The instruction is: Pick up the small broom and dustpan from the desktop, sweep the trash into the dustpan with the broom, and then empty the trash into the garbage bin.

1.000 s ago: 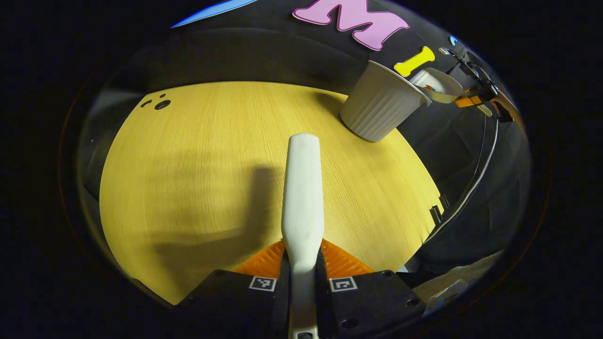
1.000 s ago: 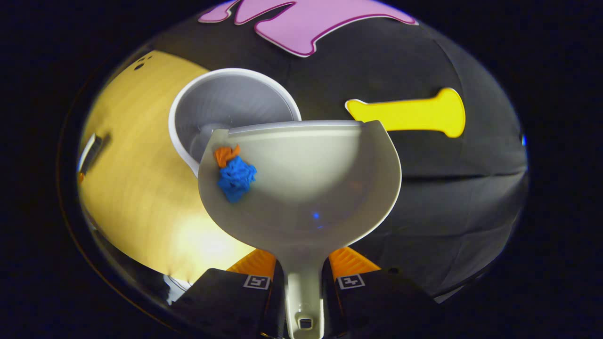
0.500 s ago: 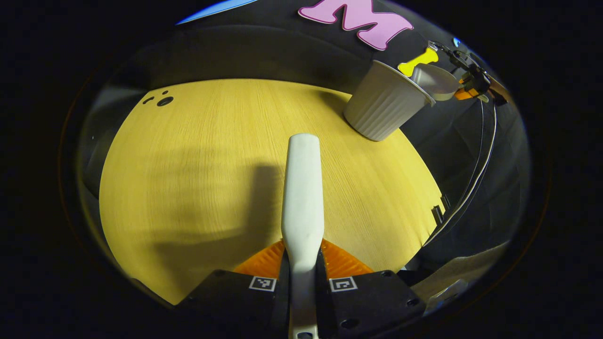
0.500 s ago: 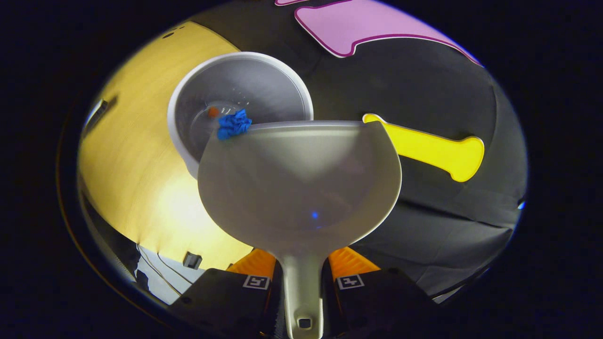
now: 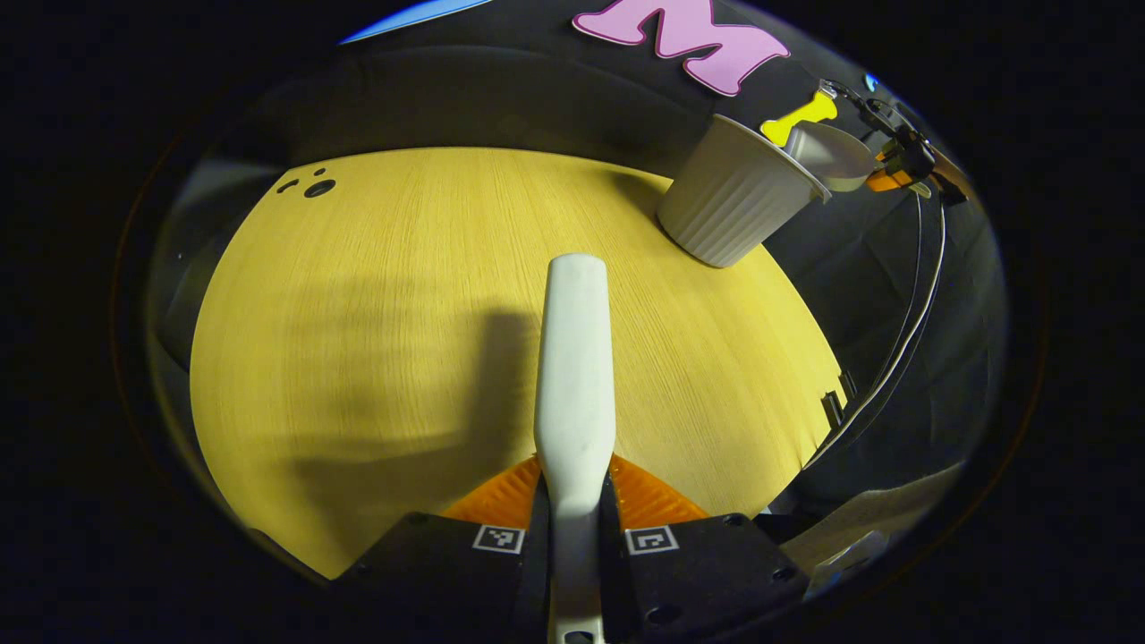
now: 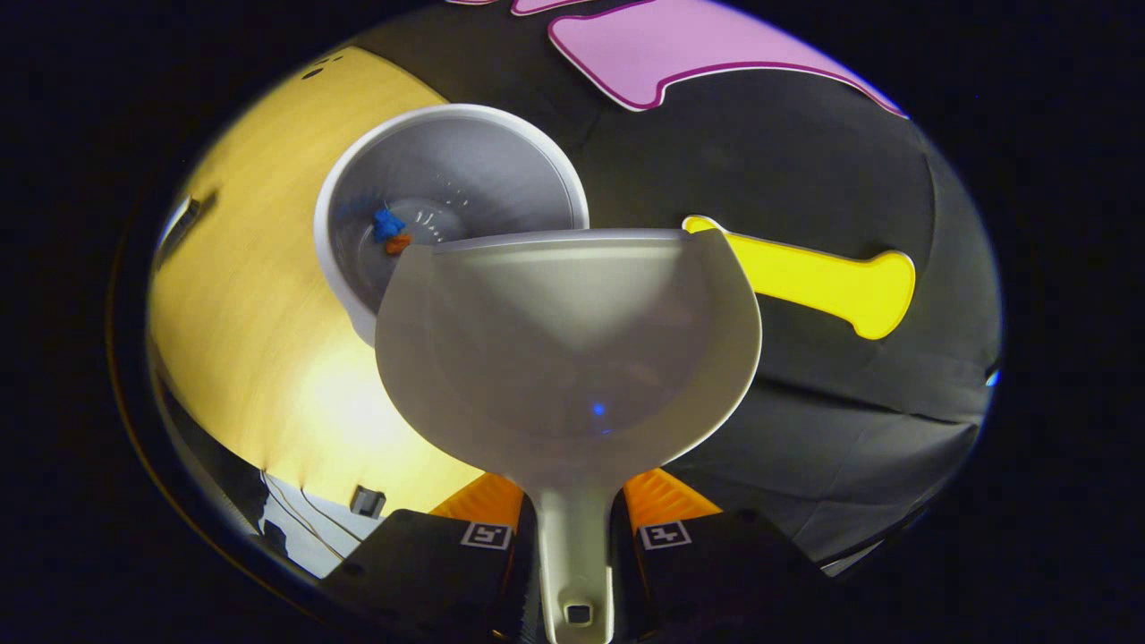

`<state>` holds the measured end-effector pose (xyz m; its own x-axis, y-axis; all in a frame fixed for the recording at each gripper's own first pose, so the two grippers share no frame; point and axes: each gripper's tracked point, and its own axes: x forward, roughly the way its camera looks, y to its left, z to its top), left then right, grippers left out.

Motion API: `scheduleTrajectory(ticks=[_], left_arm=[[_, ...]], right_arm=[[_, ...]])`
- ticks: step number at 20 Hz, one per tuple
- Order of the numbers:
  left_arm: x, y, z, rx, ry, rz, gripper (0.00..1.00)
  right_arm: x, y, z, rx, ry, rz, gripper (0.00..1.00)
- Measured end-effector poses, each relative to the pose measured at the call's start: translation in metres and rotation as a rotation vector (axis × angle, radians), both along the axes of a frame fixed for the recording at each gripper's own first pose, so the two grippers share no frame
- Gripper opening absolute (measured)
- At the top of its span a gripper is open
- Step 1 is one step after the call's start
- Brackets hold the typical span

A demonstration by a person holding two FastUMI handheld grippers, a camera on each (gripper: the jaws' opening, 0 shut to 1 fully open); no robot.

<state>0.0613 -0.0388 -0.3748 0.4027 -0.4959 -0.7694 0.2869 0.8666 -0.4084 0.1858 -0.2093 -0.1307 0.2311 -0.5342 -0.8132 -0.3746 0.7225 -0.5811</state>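
Observation:
In the left gripper view my left gripper [image 5: 574, 487] is shut on the white broom handle [image 5: 573, 358], which points forward over the yellow desktop [image 5: 376, 331]. The white ribbed garbage bin [image 5: 733, 197] stands at the table's far right edge, and the right gripper [image 5: 899, 165] holds the dustpan [image 5: 832, 154] tipped over its rim. In the right gripper view my right gripper [image 6: 572, 505] is shut on the dustpan's handle [image 6: 572, 555]. The dustpan's scoop [image 6: 568, 349] is bare and its front lip overlaps the bin [image 6: 447, 192]. Blue and orange trash [image 6: 390, 229] lies at the bin's bottom.
Small dark holes [image 5: 309, 187] mark the table's far left. A cable [image 5: 903, 340] hangs past the table's right edge beside a slot [image 5: 832, 402]. The booth's black cloth wall stands behind the bin.
The blue and orange scraps slid off the dustpan's lip and dropped to the bottom of the bin. The dustpan tipped further over the bin. The broom stayed almost still.

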Motion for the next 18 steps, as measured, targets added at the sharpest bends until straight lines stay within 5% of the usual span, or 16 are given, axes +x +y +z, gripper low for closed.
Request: scheduleTrajectory(ticks=[10,18], left_arm=[[-0.004,-0.011,0.012,0.029,-0.025,-0.015,0.27],[-0.004,-0.018,0.034,0.054,-0.078,0.017,0.27]], right_arm=[[-0.051,0.039,0.031,0.341,-0.37,-0.174,0.37],[-0.126,0.102,0.012,0.554,-0.413,-0.16,0.37]])
